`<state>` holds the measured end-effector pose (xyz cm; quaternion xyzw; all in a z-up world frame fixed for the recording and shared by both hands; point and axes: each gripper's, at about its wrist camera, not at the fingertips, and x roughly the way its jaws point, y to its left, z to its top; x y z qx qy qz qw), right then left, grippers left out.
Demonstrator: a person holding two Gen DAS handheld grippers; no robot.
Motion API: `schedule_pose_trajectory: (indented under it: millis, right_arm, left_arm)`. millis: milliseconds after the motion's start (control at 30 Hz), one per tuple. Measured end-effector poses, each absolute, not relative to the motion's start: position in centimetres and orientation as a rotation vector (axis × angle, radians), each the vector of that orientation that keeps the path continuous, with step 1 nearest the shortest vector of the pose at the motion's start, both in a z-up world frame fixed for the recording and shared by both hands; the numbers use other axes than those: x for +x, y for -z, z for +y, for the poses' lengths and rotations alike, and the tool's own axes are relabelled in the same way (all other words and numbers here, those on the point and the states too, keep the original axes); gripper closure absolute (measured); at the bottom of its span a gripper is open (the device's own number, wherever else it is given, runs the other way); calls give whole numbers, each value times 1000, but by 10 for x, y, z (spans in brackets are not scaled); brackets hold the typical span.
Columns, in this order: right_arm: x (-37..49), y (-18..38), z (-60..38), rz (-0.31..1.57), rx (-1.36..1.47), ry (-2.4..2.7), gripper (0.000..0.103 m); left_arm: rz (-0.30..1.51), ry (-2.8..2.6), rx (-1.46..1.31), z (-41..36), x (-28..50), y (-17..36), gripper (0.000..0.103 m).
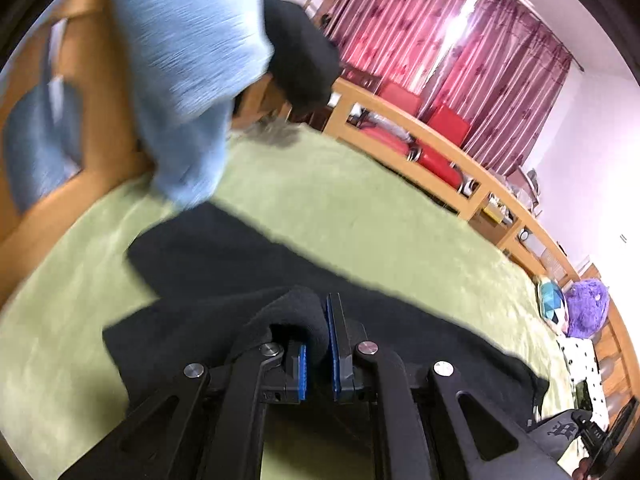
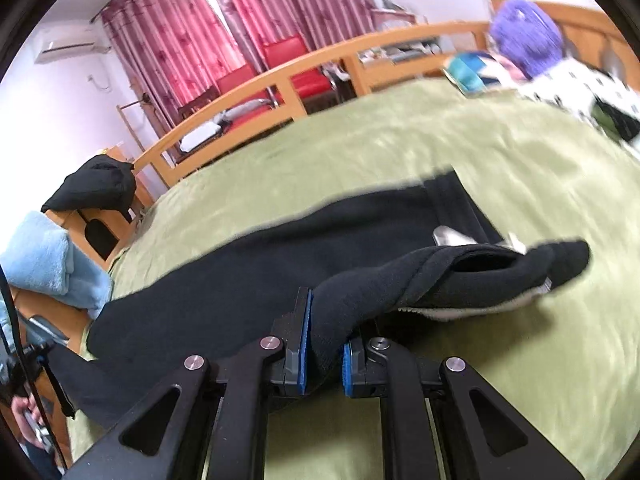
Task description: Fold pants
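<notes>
- The black pants (image 1: 224,256) lie stretched across a green bedspread (image 1: 360,208), with part of the fabric lifted off it into both grippers.
- The left gripper (image 1: 317,344) has its blue-padded fingers (image 1: 330,344) drawn close together on a bunched fold of the pants — the cloth humps up over the left finger and fills the gap.
- The right gripper (image 2: 325,344) is likewise clamped on the pants (image 2: 280,264); a thick twisted roll of fabric runs out from between its fingers (image 2: 305,340) toward the right.
- Only the right wrist view shows a pale lining edge and a light tag (image 2: 448,235) near the ribbed end of the garment.
- Only the left wrist view shows a large blurred light-blue cloth (image 1: 188,72) hanging close to the camera; in the right wrist view it sits folded at the bed's corner.
- Both views show the wooden bed rail (image 1: 460,160), red chairs (image 2: 280,64), pink curtains (image 2: 192,28) and a purple plush toy (image 1: 588,306).
</notes>
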<state>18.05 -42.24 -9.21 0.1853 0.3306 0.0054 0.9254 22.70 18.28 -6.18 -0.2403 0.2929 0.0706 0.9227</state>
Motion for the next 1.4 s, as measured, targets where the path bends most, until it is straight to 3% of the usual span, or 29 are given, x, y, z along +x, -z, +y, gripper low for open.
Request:
schedule_pose_trajectory:
  millis: [167,200,267,300,333,400,500,567,633,767,833,1200,1400]
  right_arm:
    - [269,69,-417,640,358,15,90]
    - [287,68,-416,628,354,32,85]
    - [309,77,-414,623,362,50,70]
    - [316,84,-412,632,365,56,49]
    - [321,95,-408,654,360,47,38]
    - [318,114,-396,681,304,18,38]
    - [294,133,-382,705,202,29,38]
    - [275,144,-379,725,168,25,38]
    - [254,156,-380,756,149,35,34]
    - [226,183,-396,821,168,66,29]
    - [216,197,-410,860,212,98,29]
    - [214,226,-445,840,504,95,29]
    - [240,246,-454,825,640,124,28]
  left_arm:
    - [539,-150,-425,171,300,43,93]
    - [536,-172,-406,170,311,46,91]
    - [588,-202,-391,168,331,62,73]
    - [645,-196,-394,168,338,76,62]
    - [675,-177,-404,167,338,86,62]
    - [712,-147,-421,163,330,103,61]
    - [739,-128,-410,160,307,120,41]
    - [735,-134,-408,160,292,122,41]
    - [736,-149,-407,160,277,125,29]
    - [735,-194,-376,161,241,126,27]
    - [728,-247,-338,164,225,124,21]
    - [875,-116,-553,144,221,201,21]
    - [841,-122,-675,123,254,234,21]
